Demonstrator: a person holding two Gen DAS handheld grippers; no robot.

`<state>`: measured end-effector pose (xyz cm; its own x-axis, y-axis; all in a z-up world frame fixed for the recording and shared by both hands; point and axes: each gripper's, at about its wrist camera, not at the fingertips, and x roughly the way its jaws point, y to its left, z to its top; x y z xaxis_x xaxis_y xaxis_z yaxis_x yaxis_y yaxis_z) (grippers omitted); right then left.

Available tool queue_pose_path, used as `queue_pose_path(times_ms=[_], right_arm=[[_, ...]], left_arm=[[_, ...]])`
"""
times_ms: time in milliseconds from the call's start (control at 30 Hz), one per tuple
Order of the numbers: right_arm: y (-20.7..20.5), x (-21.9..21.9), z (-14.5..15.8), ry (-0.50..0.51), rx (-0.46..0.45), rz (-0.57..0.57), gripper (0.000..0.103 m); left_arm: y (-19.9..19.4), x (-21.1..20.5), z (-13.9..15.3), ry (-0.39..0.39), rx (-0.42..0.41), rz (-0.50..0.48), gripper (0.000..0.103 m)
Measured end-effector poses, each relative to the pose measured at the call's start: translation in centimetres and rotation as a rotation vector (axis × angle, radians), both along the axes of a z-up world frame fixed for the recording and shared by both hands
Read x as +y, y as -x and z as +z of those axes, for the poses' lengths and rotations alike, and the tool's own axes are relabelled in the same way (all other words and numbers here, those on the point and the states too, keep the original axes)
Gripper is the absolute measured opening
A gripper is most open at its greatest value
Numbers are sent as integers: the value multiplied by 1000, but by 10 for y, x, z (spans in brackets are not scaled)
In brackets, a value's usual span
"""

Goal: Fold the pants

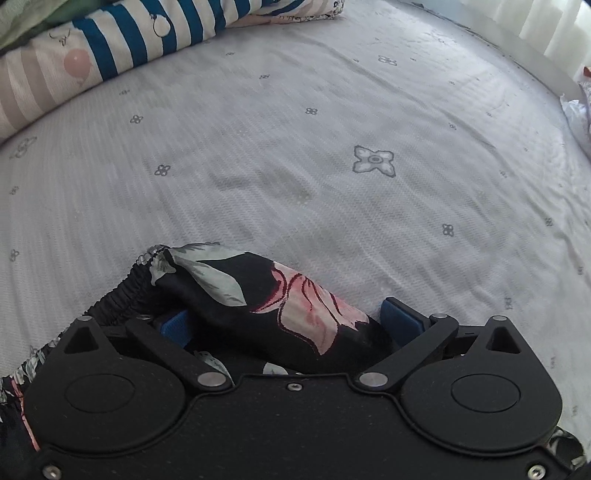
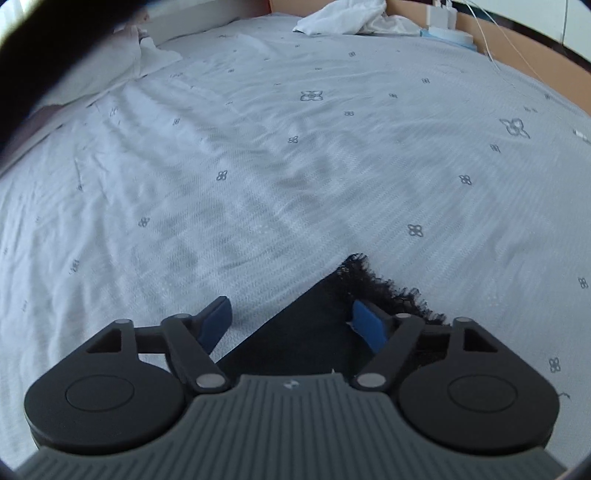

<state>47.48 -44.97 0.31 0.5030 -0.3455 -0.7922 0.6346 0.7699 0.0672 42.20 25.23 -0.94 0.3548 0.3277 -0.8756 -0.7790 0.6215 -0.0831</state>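
Note:
The pants (image 1: 273,306) are black with a pink and grey flower print and a gathered elastic waistband. In the left wrist view a bunched fold of them lies between the blue pads of my left gripper (image 1: 286,319), whose jaws stand wide apart, open around the cloth. In the right wrist view a black corner of the pants with a frayed lace edge (image 2: 332,314) lies on the bed between the blue pads of my right gripper (image 2: 291,317), which is open. The rest of the pants is hidden under both grippers.
The bed sheet (image 1: 332,166) is pale with small flower motifs. A striped blue, white and pink pillow (image 1: 110,55) lies at the far left. White clothes (image 2: 343,16) and a charger with cables (image 2: 443,18) sit at the far edge by a brown headboard (image 2: 524,55).

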Motion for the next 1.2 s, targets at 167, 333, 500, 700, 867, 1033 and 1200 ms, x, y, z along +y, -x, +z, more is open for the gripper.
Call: queue_pose_path(times_ms=[167, 333, 500, 700, 867, 1033, 1200], right_arm=[[1, 12, 1, 89, 0, 9, 33], [17, -5, 9, 0, -39, -55, 2], [38, -11, 27, 10, -77, -45, 2], [78, -31, 61, -8, -139, -50, 2], [111, -44, 81, -21, -172, -75, 2], [130, -48, 69, -396, -239, 30, 17], [122, 16, 55, -619, -220, 206, 55]], left_arm=[[7, -14, 10, -121, -23, -26, 32], [27, 4, 16, -47, -96, 28, 2], [47, 4, 30, -74, -151, 1, 2], [71, 2, 64, -105, -203, -39, 1], [93, 4, 83, -99, -227, -69, 1], [109, 6, 87, -53, -246, -78, 1], [118, 7, 97, -30, -272, -87, 1]])
